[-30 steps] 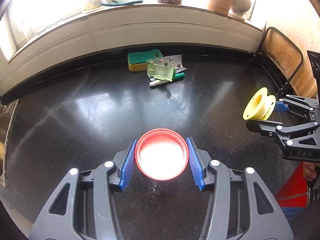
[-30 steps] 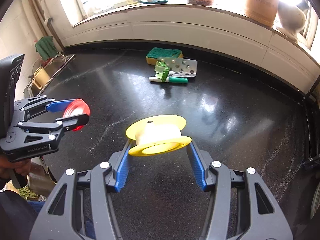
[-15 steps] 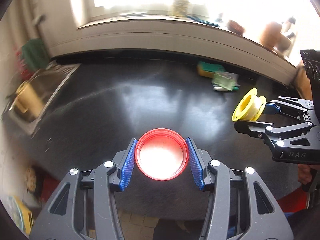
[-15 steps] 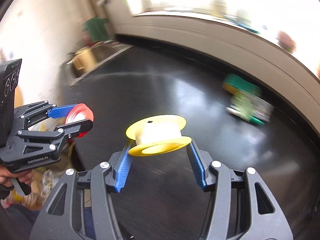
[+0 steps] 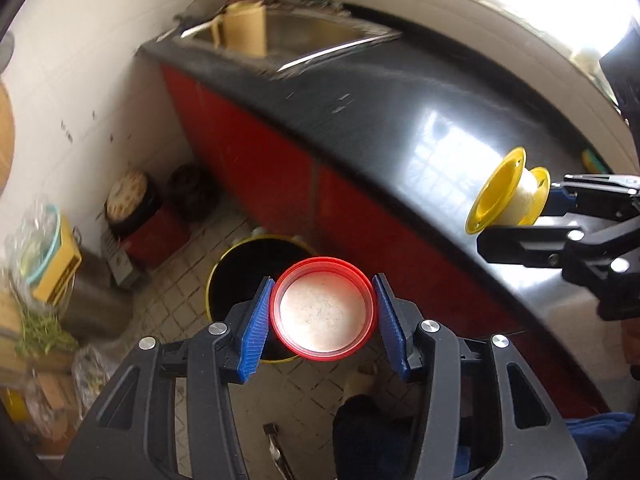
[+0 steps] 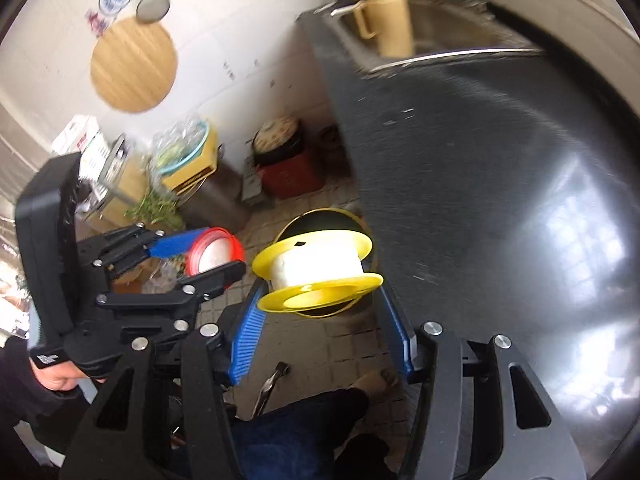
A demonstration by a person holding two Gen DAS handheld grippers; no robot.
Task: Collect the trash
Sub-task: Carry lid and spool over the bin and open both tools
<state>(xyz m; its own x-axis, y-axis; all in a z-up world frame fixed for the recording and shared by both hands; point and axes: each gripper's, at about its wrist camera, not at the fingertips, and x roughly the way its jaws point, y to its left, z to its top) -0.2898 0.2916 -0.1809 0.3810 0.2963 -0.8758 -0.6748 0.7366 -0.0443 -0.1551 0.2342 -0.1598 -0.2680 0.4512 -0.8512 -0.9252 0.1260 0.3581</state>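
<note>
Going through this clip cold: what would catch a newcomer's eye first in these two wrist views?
The red lid, clamped between the left gripper's blue fingers, hangs in front of the black, yellow-rimmed bin on the tiled floor. Beside it the right gripper grips a yellow spool of white tape, also near the bin. To the right runs the glossy black countertop.
</note>
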